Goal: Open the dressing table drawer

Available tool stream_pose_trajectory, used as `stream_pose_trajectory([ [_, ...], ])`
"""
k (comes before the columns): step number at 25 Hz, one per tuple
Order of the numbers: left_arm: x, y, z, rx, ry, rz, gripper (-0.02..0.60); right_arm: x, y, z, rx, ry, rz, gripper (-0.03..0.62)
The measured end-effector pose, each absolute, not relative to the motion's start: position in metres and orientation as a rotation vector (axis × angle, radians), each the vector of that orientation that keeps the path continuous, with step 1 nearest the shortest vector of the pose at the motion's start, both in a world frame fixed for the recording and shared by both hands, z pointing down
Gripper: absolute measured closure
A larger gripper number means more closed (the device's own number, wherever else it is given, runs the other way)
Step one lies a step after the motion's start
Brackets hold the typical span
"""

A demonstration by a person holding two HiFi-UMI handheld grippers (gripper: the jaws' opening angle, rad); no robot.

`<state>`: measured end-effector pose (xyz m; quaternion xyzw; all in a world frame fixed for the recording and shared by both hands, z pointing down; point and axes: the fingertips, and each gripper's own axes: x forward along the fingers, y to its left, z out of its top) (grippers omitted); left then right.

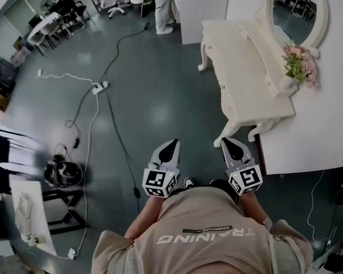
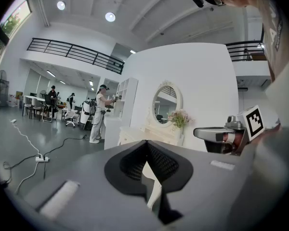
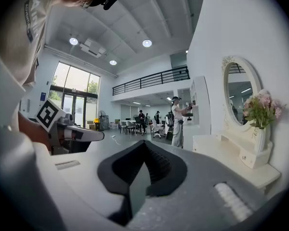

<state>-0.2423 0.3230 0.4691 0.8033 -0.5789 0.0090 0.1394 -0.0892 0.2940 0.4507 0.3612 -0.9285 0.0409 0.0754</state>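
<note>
1. Both grippers sit low-centre in the head view. The left gripper [image 1: 171, 145] has its jaws shut tip to tip w/ nothing between them. The right gripper [image 1: 227, 143] is the same, closed and empty.
2. The white dressing table [image 1: 246, 79] fills the upper right of the head view, above and right of both grippers and not touching either one.
3. The table's long axis runs roughly top to bottom of the frame, leaning a bit. Its long front edge faces frame-left, toward the open floor. The oval mirror [image 1: 297, 7] and the flowers [image 1: 300, 64] are on the far right side.
4. Key relation: the right gripper is nearer, w/ its tip just below the table's near corner leg [image 1: 224, 137] in the frame. The left gripper is further left, over bare floor.
5. Drawers: small knobbed drawers [image 3: 248, 160] show on the raised shelf at lower right of the right gripper view. Can't tell from the head view whether the main front has one.
6. Judgement: approach not done yet. The jaws prob need to open before any knob can be taken.
</note>
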Motion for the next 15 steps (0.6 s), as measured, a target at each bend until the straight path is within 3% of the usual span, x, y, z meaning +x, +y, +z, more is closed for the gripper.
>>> stream_pose_trajectory([
  [15, -0.260, 0.310, 0.503, 2.263, -1.646, -0.014, 0.563, -0.087, 0.288, 0.454, 1.171, -2.730, 0.088, 0.592],
])
